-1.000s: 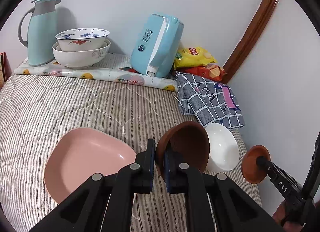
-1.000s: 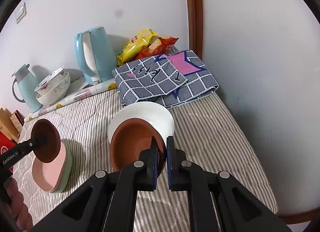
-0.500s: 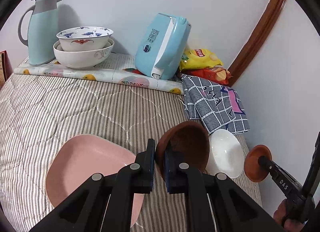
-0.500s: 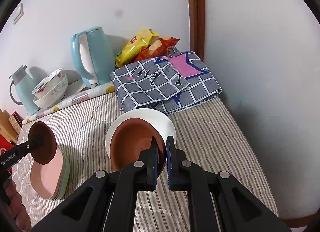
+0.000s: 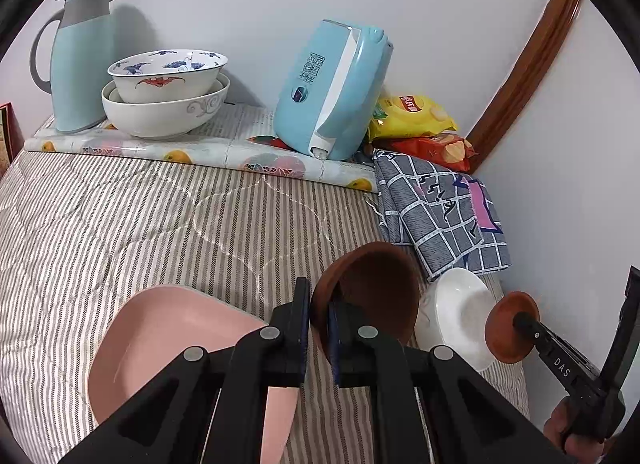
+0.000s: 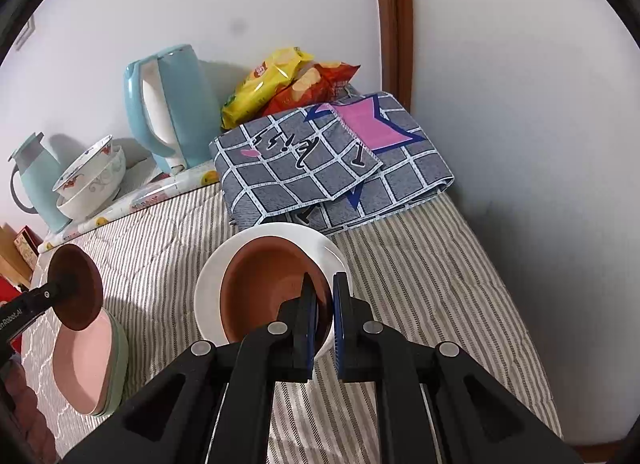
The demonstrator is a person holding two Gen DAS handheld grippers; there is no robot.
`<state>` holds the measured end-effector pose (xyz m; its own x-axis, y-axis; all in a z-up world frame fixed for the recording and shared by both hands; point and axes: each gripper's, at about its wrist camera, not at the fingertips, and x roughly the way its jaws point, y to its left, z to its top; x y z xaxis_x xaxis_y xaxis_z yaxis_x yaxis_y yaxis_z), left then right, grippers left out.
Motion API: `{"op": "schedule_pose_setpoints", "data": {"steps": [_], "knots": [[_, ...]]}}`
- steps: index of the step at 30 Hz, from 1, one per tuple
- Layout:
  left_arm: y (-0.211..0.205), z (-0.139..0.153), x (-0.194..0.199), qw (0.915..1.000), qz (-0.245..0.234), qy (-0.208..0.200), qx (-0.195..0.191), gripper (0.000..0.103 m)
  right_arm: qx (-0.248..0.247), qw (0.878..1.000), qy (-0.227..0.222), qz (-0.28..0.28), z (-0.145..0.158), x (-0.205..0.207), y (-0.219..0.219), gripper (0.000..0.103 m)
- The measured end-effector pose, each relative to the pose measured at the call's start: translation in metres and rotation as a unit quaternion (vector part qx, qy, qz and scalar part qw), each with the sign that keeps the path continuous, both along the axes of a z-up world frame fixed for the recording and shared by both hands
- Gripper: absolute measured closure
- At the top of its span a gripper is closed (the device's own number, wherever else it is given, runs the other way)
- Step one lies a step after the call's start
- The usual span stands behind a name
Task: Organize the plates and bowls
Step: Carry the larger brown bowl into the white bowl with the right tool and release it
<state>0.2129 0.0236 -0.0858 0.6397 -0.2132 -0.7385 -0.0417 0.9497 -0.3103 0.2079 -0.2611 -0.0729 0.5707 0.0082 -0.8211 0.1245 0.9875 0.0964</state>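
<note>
We've got a brown bowl in each hand right now. Our left gripper [image 5: 318, 316] has its jaws clamped on the rim of one brown bowl [image 5: 376, 292], which is tilted on its side in the air over the striped bed [image 5: 160, 216], just above the edge of the pink plate [image 5: 168, 340]. From the other camera that pink plate sits on top of a green plate [image 6: 118, 368].

Our right gripper [image 6: 323, 304] has its jaws pinched on the near rim of the second brown bowl [image 6: 268, 284], and that one hangs right over the white bowl [image 6: 208, 296], roughly level and opening upward. Can't tell if the two are touching yet.

At the back of the bed, a patterned bowl [image 5: 166, 74] is nested in a bigger white bowl with grey swirls [image 5: 160, 112], next to a teal thermos jug [image 5: 80, 60]. There's also a blue kettle [image 5: 332, 92], two chip bags [image 5: 416, 120] and a folded checked cloth [image 5: 440, 216] in the corner.
</note>
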Motion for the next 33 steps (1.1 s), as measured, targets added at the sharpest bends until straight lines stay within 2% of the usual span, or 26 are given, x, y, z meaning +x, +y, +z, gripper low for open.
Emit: {"op": "schedule_pose_setpoints", "data": {"steps": [17, 33], "knots": [[0.004, -0.016, 0.013, 0.9995, 0.018, 0.023, -0.007, 0.094, 0.015, 1.000, 0.020, 0.005, -0.022, 0.009, -0.009, 0.095], [-0.004, -0.027, 0.023, 0.9992, 0.015, 0.037, 0.003, 0.094, -0.015, 0.997, 0.053, 0.052, -0.049, 0.038, 0.019, 0.095]]}}
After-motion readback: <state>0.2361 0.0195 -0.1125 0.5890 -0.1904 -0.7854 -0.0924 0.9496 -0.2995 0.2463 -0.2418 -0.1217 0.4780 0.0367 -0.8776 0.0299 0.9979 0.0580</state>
